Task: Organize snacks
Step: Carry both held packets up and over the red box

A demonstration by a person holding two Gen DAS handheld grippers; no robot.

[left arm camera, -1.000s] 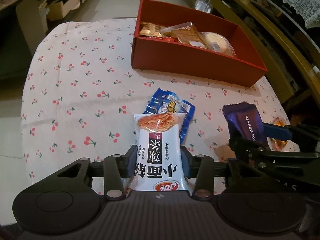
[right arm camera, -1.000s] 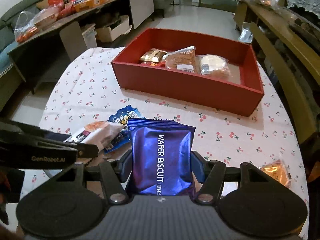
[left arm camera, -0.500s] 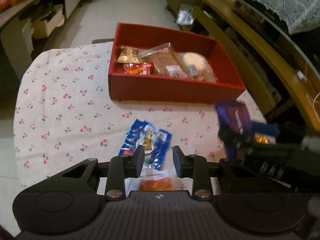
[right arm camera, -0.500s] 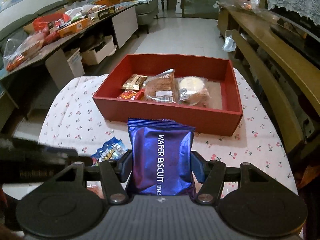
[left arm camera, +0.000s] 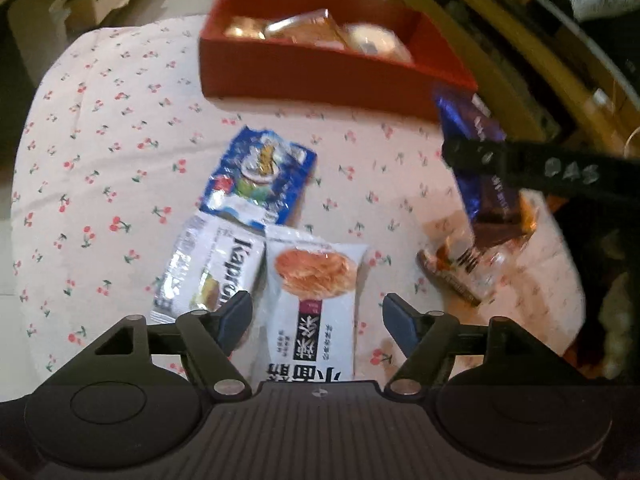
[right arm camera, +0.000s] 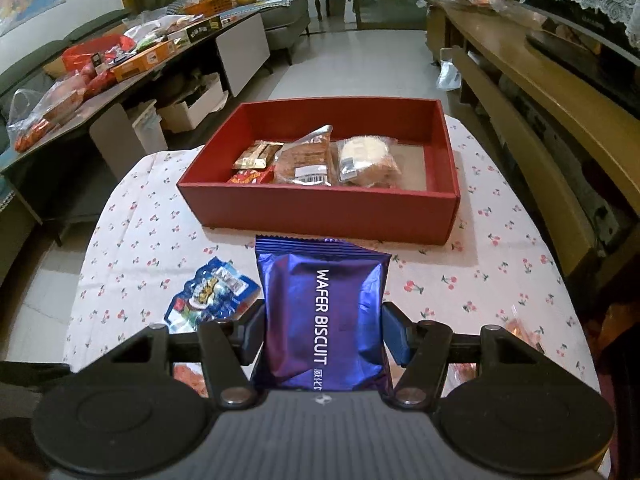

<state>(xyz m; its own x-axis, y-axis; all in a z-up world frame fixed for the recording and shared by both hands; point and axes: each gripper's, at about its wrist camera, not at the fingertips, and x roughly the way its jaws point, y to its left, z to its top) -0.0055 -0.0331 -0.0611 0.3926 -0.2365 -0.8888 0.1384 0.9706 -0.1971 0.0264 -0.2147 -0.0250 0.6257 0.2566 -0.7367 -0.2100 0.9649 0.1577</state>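
Observation:
My right gripper point(right arm camera: 324, 336) is shut on a purple wafer biscuit pack point(right arm camera: 324, 312) and holds it above the table, short of the red box point(right arm camera: 320, 204). It also shows in the left wrist view point(left arm camera: 476, 160). The box point(left arm camera: 320, 72) holds several wrapped snacks. My left gripper point(left arm camera: 318, 316) is open, its jaws wide apart over a white noodle snack bag point(left arm camera: 316, 300) lying on the cloth. A white Kapron pack point(left arm camera: 208, 268) and a blue pack point(left arm camera: 260, 180) lie beside it.
The cherry-print tablecloth point(left arm camera: 100, 160) covers the table. A clear-wrapped brown snack point(left arm camera: 464, 268) lies at the right. An orange pack point(right arm camera: 520, 332) lies near the right edge. A wooden bench point(right arm camera: 540, 92) runs along the right, a cluttered side table point(right arm camera: 120, 64) on the left.
My left gripper opened and let go of the white noodle bag, which now lies on the cloth. My right gripper rose and moved toward the box with the wafer pack.

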